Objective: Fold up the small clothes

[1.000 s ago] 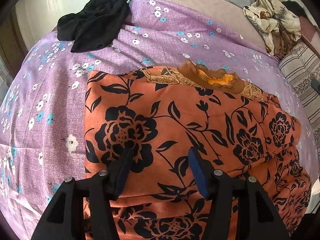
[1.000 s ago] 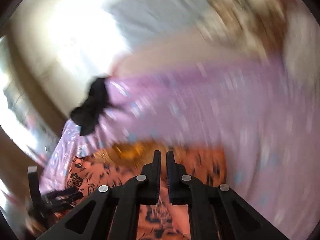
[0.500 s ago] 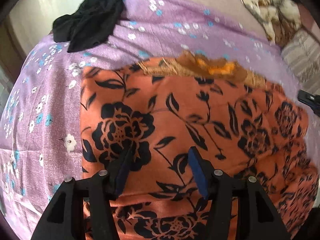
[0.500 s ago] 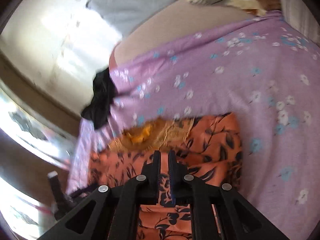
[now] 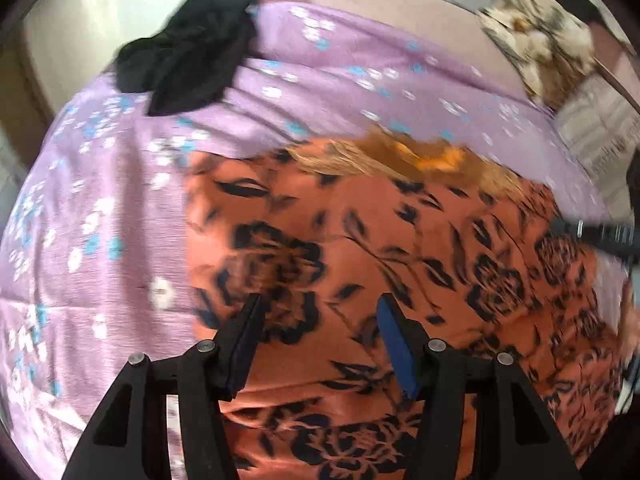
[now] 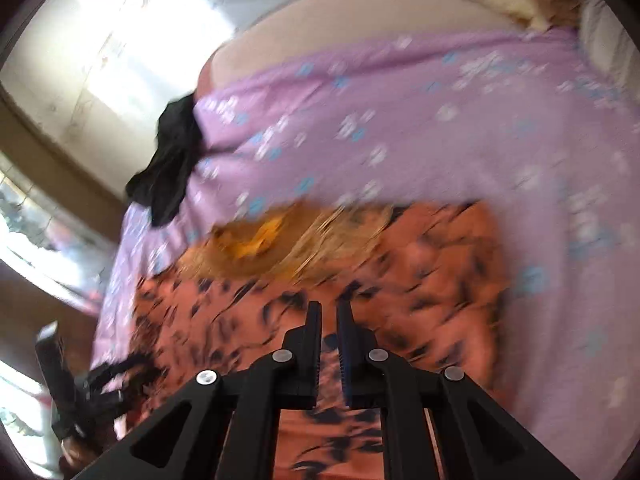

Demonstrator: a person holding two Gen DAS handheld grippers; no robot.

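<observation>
One orange garment (image 5: pixel 400 264) with a black flower print lies spread on the bed, on a purple floral bedsheet (image 5: pixel 120 200); its gold-embroidered neckline (image 5: pixel 400 160) is at the far edge. One crumpled black garment (image 5: pixel 188 68) sits beyond the orange garment, near the bed's far left corner, well apart from it. One beige patterned cloth (image 5: pixel 540 48) is bunched beyond the orange garment to the far right, cut off by the frame edge.

Both views are smeared with blur, so the print and folds on the orange garment's right side are hard to make out, and its near edge is hidden behind the tongs.

The left tongs (image 5: pixel 318 340) point steeply down over the near left part of the orange garment, spread, with nothing between the blue pads (image 5: pixel 394 344). The right tongs (image 6: pixel 329 340) also tilt downward, above the garment's right half, pressed together and empty. In the left view they show only as a dark blurred tip at the garment's right edge.
</observation>
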